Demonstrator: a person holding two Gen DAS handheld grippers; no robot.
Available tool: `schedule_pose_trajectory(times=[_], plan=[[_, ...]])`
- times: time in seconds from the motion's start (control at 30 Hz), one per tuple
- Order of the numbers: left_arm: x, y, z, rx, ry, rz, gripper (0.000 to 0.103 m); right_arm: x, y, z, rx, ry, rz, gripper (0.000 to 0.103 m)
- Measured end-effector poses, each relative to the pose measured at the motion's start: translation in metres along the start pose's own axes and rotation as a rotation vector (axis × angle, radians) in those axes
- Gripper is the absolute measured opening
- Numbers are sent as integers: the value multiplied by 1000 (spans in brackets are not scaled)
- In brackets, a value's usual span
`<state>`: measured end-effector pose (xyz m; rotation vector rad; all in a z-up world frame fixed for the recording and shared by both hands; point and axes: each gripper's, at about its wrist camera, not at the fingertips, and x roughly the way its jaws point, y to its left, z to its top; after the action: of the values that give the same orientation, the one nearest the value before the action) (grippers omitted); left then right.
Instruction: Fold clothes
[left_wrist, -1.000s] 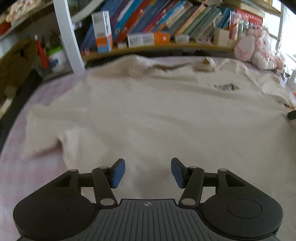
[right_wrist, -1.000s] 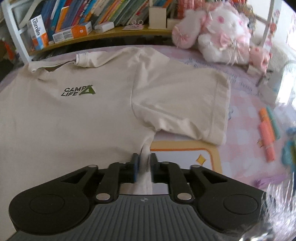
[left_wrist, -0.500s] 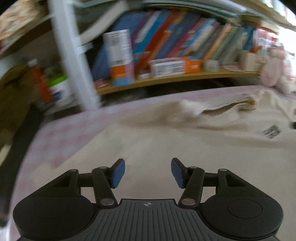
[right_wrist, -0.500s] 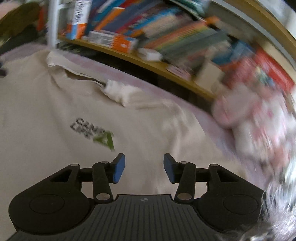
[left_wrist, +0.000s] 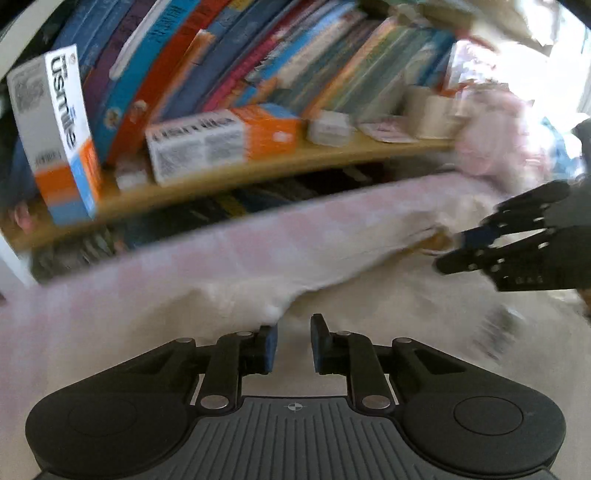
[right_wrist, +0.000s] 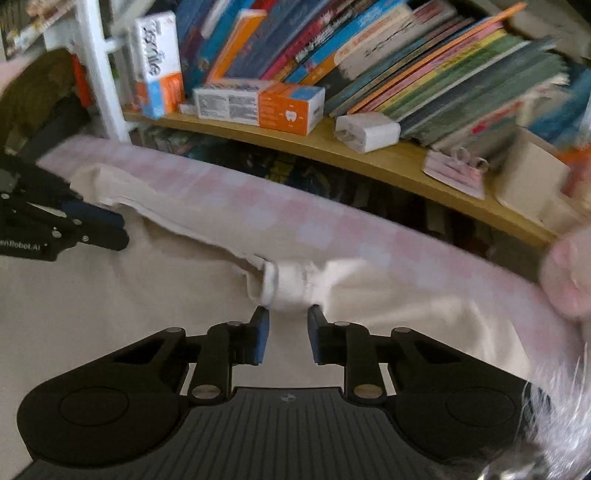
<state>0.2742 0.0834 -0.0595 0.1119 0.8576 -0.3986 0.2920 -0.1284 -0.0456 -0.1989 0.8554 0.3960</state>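
A cream T-shirt (left_wrist: 388, 295) lies flat on the pink checked cover, its neckline toward the bookshelf. My left gripper (left_wrist: 293, 332) is open with a narrow gap, at the shirt's top edge near the left shoulder. My right gripper (right_wrist: 286, 317) is open, its fingertips on either side of the white collar fold (right_wrist: 291, 282) at the shirt's top edge. Each gripper shows in the other's view: the right one (left_wrist: 448, 251) at the neckline, the left one (right_wrist: 118, 232) by the far shoulder. The views are blurred by motion.
A wooden shelf (right_wrist: 388, 155) with books, orange-and-white boxes (right_wrist: 258, 101) and a white charger (right_wrist: 367, 131) runs just behind the bed edge. A pink plush toy (left_wrist: 491, 140) sits at the right end. The pink cover (right_wrist: 295, 218) borders the shirt.
Both grippers moved from the shirt's lower part up to its top edge near the collar. The right gripper let go of the shirt's side and opened. The left gripper's gap narrowed.
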Motion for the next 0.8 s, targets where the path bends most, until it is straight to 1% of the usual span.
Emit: schedule_pose_trajectory(times=[0.03, 0.07, 0.1, 0.13, 0.17, 0.2, 0.23, 0.27, 0.3, 0.33, 0.37, 0.43, 0.47, 0.53, 0.6, 0.67, 0.7, 0.73, 0.8], plan=[[7, 9, 11, -48, -14, 53, 21, 9, -8, 12, 29, -10, -43, 18], [7, 24, 21, -140, -47, 84, 21, 14, -19, 23, 89, -42, -102, 19], [3, 39, 26, -241, -90, 87, 24, 16, -32, 34, 154, -76, -145, 19], [-5, 50, 27, -317, -132, 96, 28, 13, -45, 40, 213, -110, -159, 20], [-15, 57, 24, -333, -159, 85, 29, 8, -53, 41, 221, -124, -152, 22], [-25, 64, 21, -348, -186, 74, 36, 3, -58, 40, 189, -122, -130, 22], [-34, 70, 17, -343, -209, 58, 42, -2, -61, 36, 141, -116, -111, 28], [-42, 72, 8, -282, -211, 44, 44, -6, -62, 30, 67, -104, -98, 36], [-45, 71, 1, -219, -194, 63, 46, -8, -63, 22, -3, -91, -89, 38], [-46, 70, -7, -156, -166, 88, 46, -8, -64, 15, -60, -73, -86, 38], [-42, 70, -15, -100, -118, 120, 46, -5, -65, 9, -94, -49, -84, 38], [-30, 68, -25, -33, -46, 152, 46, 5, -63, 4, -118, -20, -78, 38], [-26, 67, -28, -9, -21, 162, 47, 8, -61, 3, -118, -24, -69, 38], [-21, 69, -28, -7, -22, 153, 47, 14, -54, 5, -104, -45, -34, 38], [-16, 71, -27, -5, -23, 144, 47, 23, -44, 13, -102, -47, -8, 38], [-11, 73, -27, -3, -25, 135, 47, 35, -35, 21, -117, -28, -10, 34], [-8, 74, -27, -2, -25, 131, 43, 39, -32, 24, -118, -24, -15, 34], [-6, 75, -26, -1, -26, 126, 25, 41, -33, 26, -102, -26, -14, 33], [-1, 75, -26, 9, -27, 123, 4, 44, -40, 31, -18, -11, 5, 13]])
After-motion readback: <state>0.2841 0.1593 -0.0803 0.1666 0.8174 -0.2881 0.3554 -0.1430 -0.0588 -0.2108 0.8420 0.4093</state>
